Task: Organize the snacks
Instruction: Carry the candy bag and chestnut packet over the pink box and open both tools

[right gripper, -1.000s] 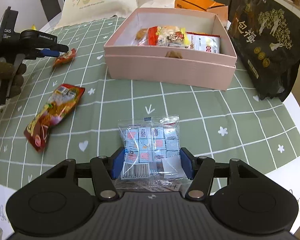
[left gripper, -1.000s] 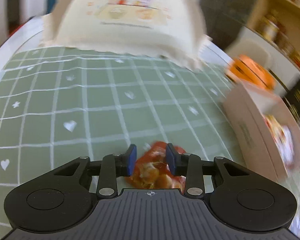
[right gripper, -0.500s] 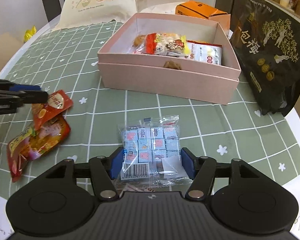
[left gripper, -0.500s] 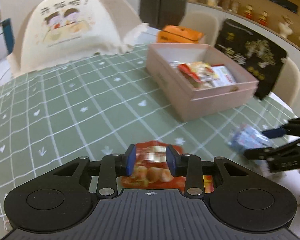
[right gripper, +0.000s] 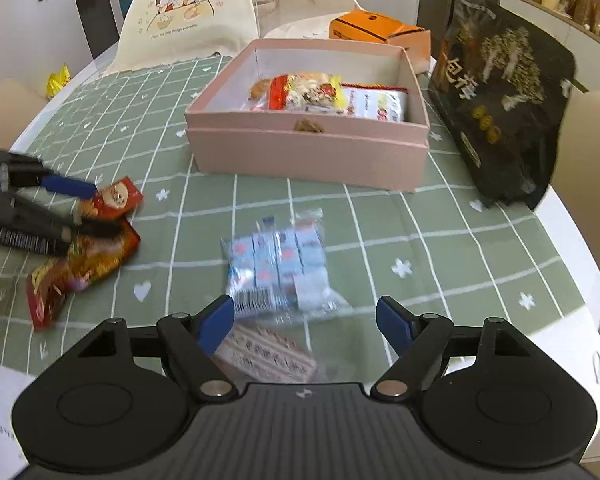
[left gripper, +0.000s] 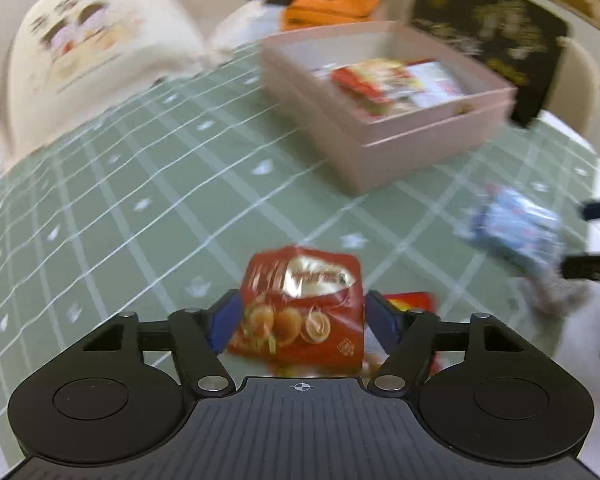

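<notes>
My left gripper [left gripper: 302,306] hovers low over the green checked cloth, its jaws opening wide. A small red snack packet [left gripper: 300,280] sits between them, and neither pad presses on it. In the right wrist view this packet [right gripper: 116,198] rests on the end of a long red packet [right gripper: 80,264], with the left gripper [right gripper: 96,208] around it. My right gripper [right gripper: 304,310] is also opening. A clear packet of blue-white cubes [right gripper: 278,264] lies on the cloth just ahead of its fingers, untouched. The pink box [right gripper: 308,152] beyond holds several snacks.
A black bag [right gripper: 500,112] leans to the right of the box. An orange carton [right gripper: 376,30] stands behind the box, and a cream food cover [right gripper: 188,16] is at the far left. The white table rim [right gripper: 572,248] curves close on the right.
The left gripper swung right with the small red packet, set it by the long red packet and opened. The right jaws spread off the cube packet, which now lies on the cloth.
</notes>
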Demonstrator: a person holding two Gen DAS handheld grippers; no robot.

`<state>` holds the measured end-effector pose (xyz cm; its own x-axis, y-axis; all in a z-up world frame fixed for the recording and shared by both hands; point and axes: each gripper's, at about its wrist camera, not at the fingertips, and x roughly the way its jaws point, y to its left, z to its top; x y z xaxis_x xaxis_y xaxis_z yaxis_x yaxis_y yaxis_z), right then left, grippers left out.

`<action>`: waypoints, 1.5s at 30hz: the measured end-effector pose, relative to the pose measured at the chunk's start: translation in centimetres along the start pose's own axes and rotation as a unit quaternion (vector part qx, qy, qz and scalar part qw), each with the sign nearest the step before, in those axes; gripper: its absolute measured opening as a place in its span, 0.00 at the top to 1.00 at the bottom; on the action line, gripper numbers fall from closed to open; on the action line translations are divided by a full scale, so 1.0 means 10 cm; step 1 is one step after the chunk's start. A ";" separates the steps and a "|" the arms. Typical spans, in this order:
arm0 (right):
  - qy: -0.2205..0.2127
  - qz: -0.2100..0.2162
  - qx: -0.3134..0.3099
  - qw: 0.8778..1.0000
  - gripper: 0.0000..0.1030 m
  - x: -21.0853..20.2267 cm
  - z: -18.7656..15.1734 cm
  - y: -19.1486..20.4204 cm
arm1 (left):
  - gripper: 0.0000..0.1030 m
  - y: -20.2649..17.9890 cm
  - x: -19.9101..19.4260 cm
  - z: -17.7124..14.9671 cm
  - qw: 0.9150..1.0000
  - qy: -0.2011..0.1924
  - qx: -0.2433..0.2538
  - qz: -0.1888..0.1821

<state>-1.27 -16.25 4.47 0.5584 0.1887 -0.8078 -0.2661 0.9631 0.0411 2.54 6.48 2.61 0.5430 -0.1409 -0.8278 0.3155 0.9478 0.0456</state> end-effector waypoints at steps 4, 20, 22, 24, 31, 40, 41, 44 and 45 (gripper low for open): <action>0.008 0.008 0.009 1.000 0.23 -0.05 -0.12 -0.05 | 0.21 0.21 0.17 0.04 0.999 0.019 -0.042 -0.001; 0.018 0.042 -0.015 0.999 0.18 0.36 0.31 0.12 | 0.22 -0.16 -0.41 -0.18 0.996 -0.038 -0.054 -0.055; 0.031 0.029 -0.030 0.999 0.43 0.41 0.33 0.20 | 0.22 -0.21 -0.64 -0.10 0.994 -0.061 -0.058 -0.075; 0.028 0.025 -0.051 0.998 0.44 0.34 0.34 0.23 | 0.22 -0.23 -0.88 0.05 0.989 -0.091 -0.065 -0.098; -0.047 0.032 -0.026 0.998 0.44 -0.39 0.47 0.00 | 0.20 -0.19 -1.45 1.08 0.958 -0.227 -0.098 -0.148; -0.089 -0.010 -0.026 0.996 0.44 -0.67 0.56 -0.11 | 0.21 -0.11 -0.63 1.77 0.940 -0.208 -0.175 -0.207; -0.087 -0.009 -0.017 0.996 0.43 -0.67 0.53 -0.17 | 0.21 -0.10 -0.57 1.68 0.940 -0.200 -0.174 -0.213; -0.074 -0.001 0.010 0.997 0.43 -0.61 0.50 -0.31 | 0.22 -0.07 -0.43 1.51 0.946 -0.169 -0.158 -0.227; -0.068 -0.002 0.015 0.998 0.43 -0.57 0.51 -0.34 | 0.22 -0.05 -0.41 1.47 0.948 -0.164 -0.155 -0.226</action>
<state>0.49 -19.64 11.97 0.6618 0.2077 -0.7204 -0.2415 0.9687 0.0574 11.64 2.39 14.20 0.6364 -0.5856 -0.5022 0.3574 0.8007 -0.4808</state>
